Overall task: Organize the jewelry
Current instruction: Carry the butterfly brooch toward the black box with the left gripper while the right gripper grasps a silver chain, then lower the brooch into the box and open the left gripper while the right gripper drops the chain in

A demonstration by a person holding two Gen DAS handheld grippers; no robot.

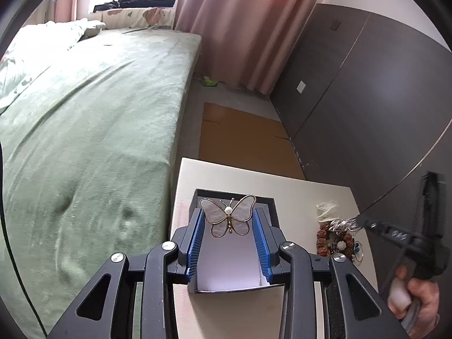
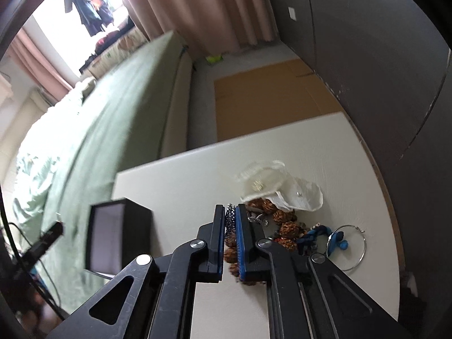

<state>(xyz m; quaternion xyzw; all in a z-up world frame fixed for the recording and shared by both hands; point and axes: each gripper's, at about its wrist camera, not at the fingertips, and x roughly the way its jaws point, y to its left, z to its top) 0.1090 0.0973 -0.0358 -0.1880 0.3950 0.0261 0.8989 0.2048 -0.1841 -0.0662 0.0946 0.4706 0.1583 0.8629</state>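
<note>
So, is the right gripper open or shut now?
Shut: the right gripper has its blue pads nearly together, clamped on a silver chain above the jewelry pile.

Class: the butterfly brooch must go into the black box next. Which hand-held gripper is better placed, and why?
Left. The left hand-held gripper already holds the butterfly brooch over the black box. The right hand-held gripper is shut on a silver chain.

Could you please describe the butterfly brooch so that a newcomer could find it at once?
On the white table stands a dark box. Above it, between the left gripper fingers, is the butterfly brooch: gold outline, pale wings, pearl body, unlike the brown beads nearby.
</note>
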